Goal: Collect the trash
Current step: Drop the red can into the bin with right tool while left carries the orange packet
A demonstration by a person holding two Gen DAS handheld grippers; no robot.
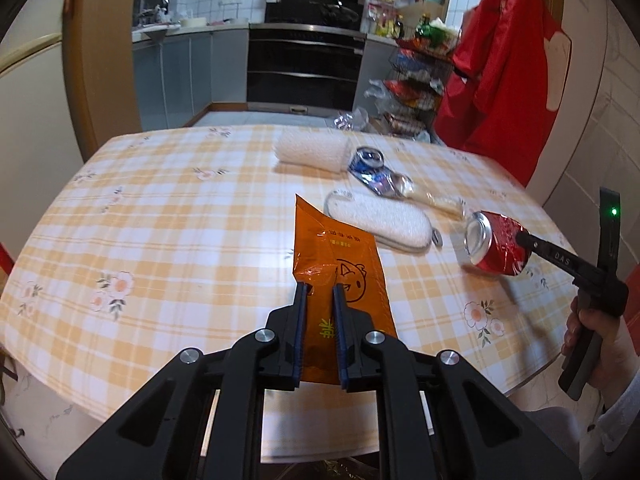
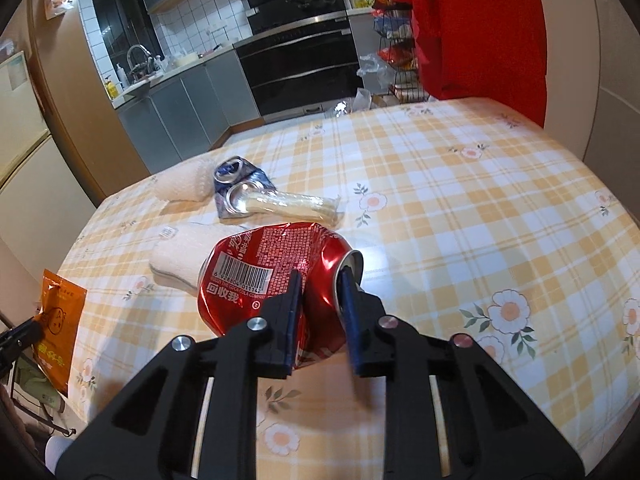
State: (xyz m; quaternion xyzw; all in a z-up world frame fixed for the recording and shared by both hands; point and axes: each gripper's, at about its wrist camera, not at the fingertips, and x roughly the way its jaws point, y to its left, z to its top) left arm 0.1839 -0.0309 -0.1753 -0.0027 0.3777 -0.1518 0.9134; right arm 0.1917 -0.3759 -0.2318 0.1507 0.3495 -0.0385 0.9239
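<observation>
My left gripper (image 1: 320,288) is shut on an orange snack wrapper (image 1: 340,264) and holds it over the near edge of the checked table (image 1: 160,240). The wrapper also shows in the right wrist view (image 2: 60,316) at the far left. My right gripper (image 2: 320,280) is shut on a crushed red cola can (image 2: 264,276) and holds it above the table. The can also shows in the left wrist view (image 1: 496,244). A crushed blue can (image 1: 374,170) and a clear plastic wrapper (image 2: 292,205) lie further back.
Two white cloth rolls (image 1: 312,150) (image 1: 384,222) lie on the table by the blue can. A red garment (image 1: 508,64) hangs at the far right. A snack rack (image 1: 416,76) and kitchen counters stand beyond the table.
</observation>
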